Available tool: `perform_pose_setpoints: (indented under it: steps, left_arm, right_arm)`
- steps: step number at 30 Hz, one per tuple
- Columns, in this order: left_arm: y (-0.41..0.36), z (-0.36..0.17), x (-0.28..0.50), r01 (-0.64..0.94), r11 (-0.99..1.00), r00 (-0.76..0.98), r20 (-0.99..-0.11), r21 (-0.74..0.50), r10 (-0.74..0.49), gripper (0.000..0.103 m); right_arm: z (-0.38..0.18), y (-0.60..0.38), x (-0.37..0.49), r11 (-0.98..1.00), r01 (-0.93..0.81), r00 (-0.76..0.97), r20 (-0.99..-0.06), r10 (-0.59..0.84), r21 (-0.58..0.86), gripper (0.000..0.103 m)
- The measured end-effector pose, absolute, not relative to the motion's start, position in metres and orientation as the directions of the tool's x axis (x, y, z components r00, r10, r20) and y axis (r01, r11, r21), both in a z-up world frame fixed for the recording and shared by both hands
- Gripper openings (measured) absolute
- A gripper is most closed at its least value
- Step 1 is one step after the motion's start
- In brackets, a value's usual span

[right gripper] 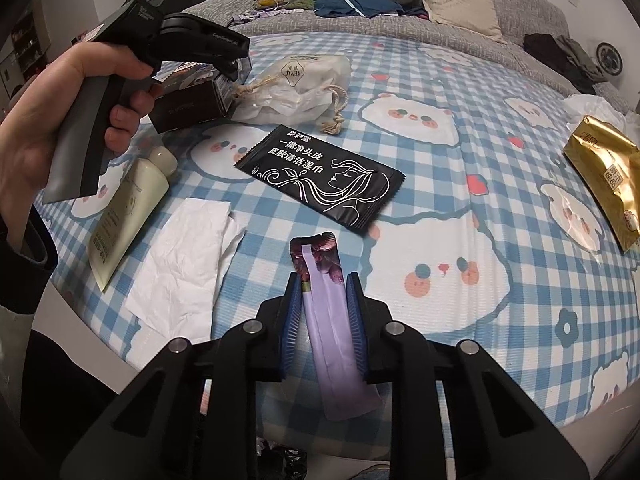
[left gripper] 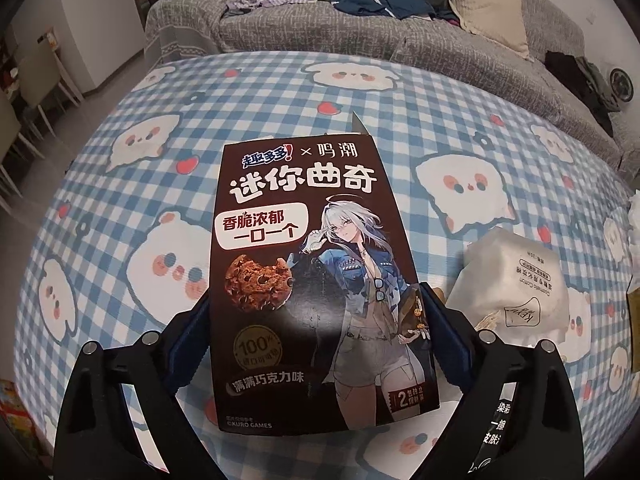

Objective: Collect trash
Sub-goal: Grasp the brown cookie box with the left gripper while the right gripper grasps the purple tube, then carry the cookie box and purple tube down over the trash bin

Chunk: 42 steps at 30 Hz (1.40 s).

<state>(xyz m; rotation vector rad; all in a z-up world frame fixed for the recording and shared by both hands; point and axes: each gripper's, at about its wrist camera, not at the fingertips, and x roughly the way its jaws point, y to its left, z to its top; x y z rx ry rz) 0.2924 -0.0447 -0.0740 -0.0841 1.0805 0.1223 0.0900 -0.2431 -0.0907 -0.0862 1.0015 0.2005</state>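
Note:
A dark brown cookie box with a cartoon figure lies flat on the blue checked tablecloth. My left gripper straddles it at nearly full width, with both blue pads against the box's long edges. In the right wrist view a hand holds that left gripper over the box. My right gripper is shut on a narrow purple sachet, which points away from me near the table's front edge.
On the cloth lie a black wet-wipe packet, a white tissue, a cream tube, a gold packet and a clear drawstring bag. A grey sofa piled with clothes stands behind the table.

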Motion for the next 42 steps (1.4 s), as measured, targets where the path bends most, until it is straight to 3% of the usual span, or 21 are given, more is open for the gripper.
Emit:
perform_pose_setpoints:
  steps: [42]
  left_arm:
    - [-0.016, -0.008, 0.157, -0.053, 0.998, 0.554, -0.832, -0.02, 0.013, 0.091]
  right_arm:
    - [-0.06, -0.245, 0.053, 0.998, -0.069, 0.586, -0.81, 0.034, -0.008, 0.02]
